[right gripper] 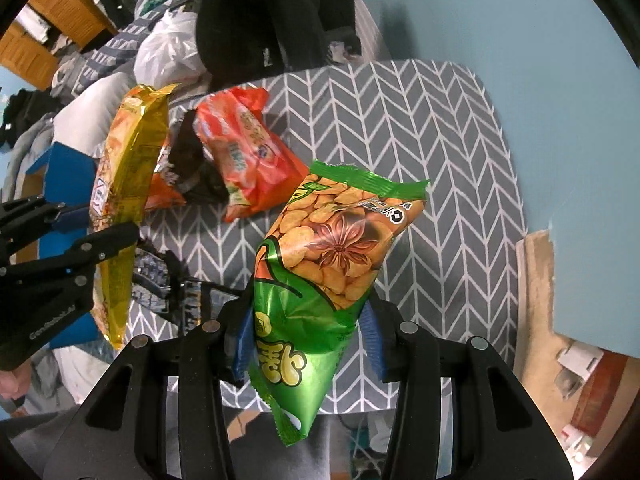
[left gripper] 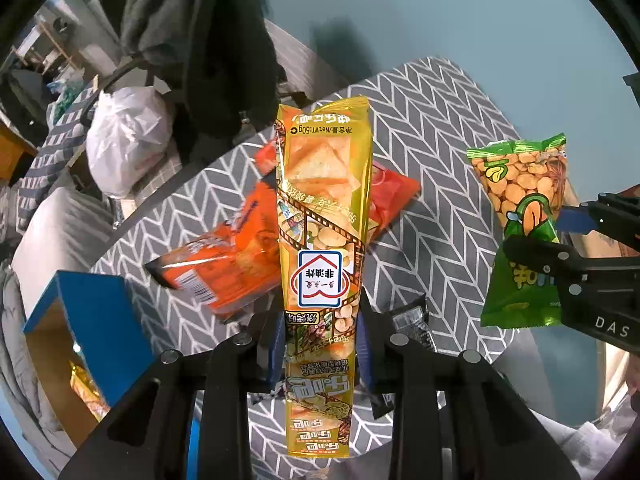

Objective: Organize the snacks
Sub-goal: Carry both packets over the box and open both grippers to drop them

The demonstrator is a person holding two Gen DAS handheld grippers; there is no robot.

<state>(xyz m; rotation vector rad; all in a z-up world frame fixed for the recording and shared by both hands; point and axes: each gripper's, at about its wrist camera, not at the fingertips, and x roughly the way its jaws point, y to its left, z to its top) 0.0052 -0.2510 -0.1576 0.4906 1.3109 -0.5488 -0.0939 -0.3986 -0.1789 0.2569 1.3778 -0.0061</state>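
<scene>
I have a snack in each tool. My left tool [left gripper: 320, 344] is clamped tight on the yellow packet [left gripper: 322, 248], pads pinching it low on its length, and my right tool [right gripper: 308, 344] is closed on the green packet [right gripper: 316, 280] near its bottom end. Both packets hang clear above the tabletop [right gripper: 420, 128] with its grey zigzag cloth.

To carry well from here, I would keep both grips firm and both tools pointing steeply down, so the packets do not swing or slide through the pads. The blue box [left gripper: 100, 304] off the tabletop's left edge looks like the place for them, though I am only judging that. I would bring the yellow one over first, since it is nearer, and keep the two tools apart.

The yellow packet's long axis runs straight away from my left tool, its printing upside down to the camera and its crimped top farthest from me. The green packet leans away and to the right, torn edge farthest out.

The orange packet [left gripper: 224, 264], red packet [right gripper: 244, 160] and a dark wrapper [right gripper: 192, 160] remain lying on the cloth.
</scene>
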